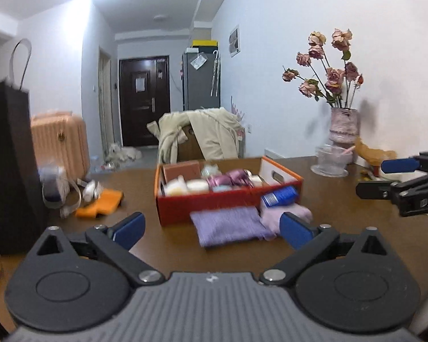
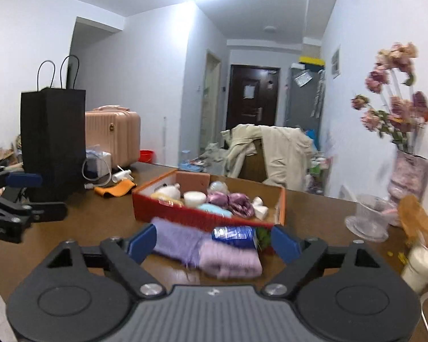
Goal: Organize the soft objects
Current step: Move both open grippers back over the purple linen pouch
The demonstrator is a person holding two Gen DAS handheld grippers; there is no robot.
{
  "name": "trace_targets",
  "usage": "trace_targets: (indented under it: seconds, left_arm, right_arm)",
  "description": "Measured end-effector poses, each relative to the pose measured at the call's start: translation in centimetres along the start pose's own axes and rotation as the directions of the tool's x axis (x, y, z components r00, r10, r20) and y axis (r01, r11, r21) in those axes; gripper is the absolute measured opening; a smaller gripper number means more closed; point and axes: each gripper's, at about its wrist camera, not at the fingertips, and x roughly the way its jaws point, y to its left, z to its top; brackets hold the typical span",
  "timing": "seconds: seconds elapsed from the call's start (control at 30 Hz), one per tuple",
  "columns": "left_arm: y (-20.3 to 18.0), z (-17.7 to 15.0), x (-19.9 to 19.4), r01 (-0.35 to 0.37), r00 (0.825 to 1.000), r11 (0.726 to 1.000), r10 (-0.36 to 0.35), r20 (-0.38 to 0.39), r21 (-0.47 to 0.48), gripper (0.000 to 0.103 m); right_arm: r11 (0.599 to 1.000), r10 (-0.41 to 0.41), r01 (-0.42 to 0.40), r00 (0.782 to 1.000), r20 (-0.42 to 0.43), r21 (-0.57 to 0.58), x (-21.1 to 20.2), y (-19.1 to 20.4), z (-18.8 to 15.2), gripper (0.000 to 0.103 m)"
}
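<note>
A purple knit cloth [image 1: 228, 225] and a paler lilac knit cloth [image 1: 285, 213] lie folded on the brown table in front of an orange-red box [image 1: 214, 202]. A blue packet [image 1: 279, 196] rests on the lilac cloth against the box. My left gripper [image 1: 212, 228] is open and empty, just short of the cloths. My right gripper [image 2: 214, 242] is open and empty, with the purple cloth [image 2: 177, 239], lilac cloth [image 2: 231, 259] and blue packet [image 2: 235, 235] between its fingers' line. Each gripper shows in the other's view: the right one [image 1: 385, 176], the left one [image 2: 28, 193].
The box [image 2: 185, 216] holds jars, pink fabric and small items. A black paper bag [image 2: 52, 142], an orange cloth [image 2: 115, 189] and a charger sit at left. A vase of dried roses [image 1: 343, 125], a glass bowl [image 2: 369, 222] and a white cup [image 2: 419, 268] stand at right.
</note>
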Motion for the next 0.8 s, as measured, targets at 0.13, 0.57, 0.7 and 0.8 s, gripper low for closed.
trace_targets:
  seconds: [0.13,0.57,0.7,0.8]
  left_arm:
    - [-0.4,-2.1,-2.2,0.006,1.000,1.000,-0.006,-0.020,0.013,0.103]
    - [0.9,-2.9,2.1,-0.019,0.995,0.999,0.014,-0.101,-0.050,0.103]
    - [1.3,-2.9,6.0,-0.009,0.988,0.996,-0.004,-0.155,-0.083,0.103]
    - [1.5,-2.2,9.8,0.009,0.988,0.998,-0.019,-0.153,-0.061,0.102]
  right_arm:
    - [0.999,-0.035,0.035,0.999,0.011,0.002,-2.9,0.3,-2.9,0.087]
    - [0.996,-0.034,0.037,0.999,-0.036,0.076,0.6,-0.1,-4.1,0.084]
    - [0.996,-0.007,0.011,0.999,-0.046,0.087,4.0,0.1,-3.3,0.076]
    - [0.993,0.074,-0.067,0.995,-0.065,0.094,7.8,0.4,-1.8,0.059]
